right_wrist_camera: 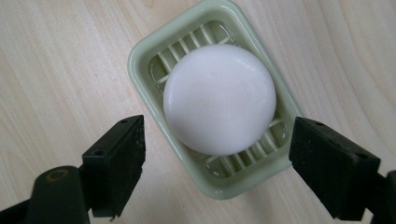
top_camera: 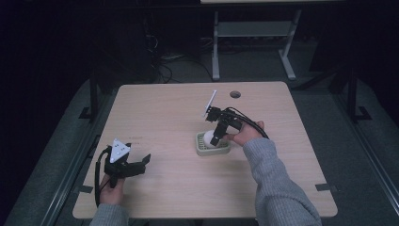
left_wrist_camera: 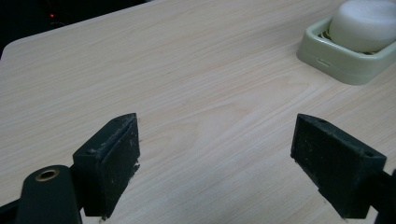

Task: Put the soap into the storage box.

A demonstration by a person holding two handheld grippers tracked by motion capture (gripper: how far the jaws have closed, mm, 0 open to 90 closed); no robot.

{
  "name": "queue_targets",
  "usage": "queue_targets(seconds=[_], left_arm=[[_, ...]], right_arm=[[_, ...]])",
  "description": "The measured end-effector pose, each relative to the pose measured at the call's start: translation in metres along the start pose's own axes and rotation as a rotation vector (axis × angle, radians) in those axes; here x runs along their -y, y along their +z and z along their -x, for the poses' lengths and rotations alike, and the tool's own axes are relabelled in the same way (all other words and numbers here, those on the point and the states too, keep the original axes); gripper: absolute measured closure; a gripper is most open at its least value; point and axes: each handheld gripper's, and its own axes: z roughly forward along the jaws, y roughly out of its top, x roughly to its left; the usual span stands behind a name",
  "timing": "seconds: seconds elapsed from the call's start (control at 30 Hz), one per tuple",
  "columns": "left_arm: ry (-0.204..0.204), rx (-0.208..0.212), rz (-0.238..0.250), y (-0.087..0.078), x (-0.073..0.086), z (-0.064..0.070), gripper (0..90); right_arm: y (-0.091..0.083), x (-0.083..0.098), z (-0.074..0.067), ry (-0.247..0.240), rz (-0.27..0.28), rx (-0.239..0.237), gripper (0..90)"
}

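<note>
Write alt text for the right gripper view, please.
A round white soap lies in a pale green slatted soap dish on a light wooden table. Two open black jaws of the right gripper hover above it, touching nothing.

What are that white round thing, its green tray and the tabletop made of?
The white round bar looks like soap: matte, smooth, with softly rounded edges. Its pale green dish seems to be moulded plastic, going by the glossy rim and slotted ribs. The table shows light wood grain, likely a laminate, since the surface looks very even.
</note>
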Motion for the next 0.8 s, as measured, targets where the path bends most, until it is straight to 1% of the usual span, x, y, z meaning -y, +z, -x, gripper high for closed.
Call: queue_targets(seconds=[0.3, 0.37, 0.67, 0.7, 0.8], left_arm=[[0.004, -0.001, -0.001, 0.000, 0.000, 0.000, 15.2], [0.003, -0.001, 0.000, 0.000, 0.000, 0.000, 15.2], [0.007, 0.000, -0.003, 0.000, 0.000, 0.001, 15.2], [0.008, 0.000, -0.004, 0.000, 0.000, 0.001, 15.2], [0.007, 0.000, -0.002, 0.000, 0.000, 0.001, 15.2]], right_arm=[[-0.009, 0.012, -0.001, 0.016, 0.020, 0.000, 18.1], [-0.010, 0.014, -0.002, 0.019, 0.020, 0.001, 19.5], [-0.014, 0.025, -0.004, 0.029, 0.026, -0.006, 19.4], [-0.015, 0.027, -0.004, 0.034, 0.022, -0.002, 19.3], [-0.018, 0.030, -0.005, 0.033, 0.031, 0.002, 19.3]])
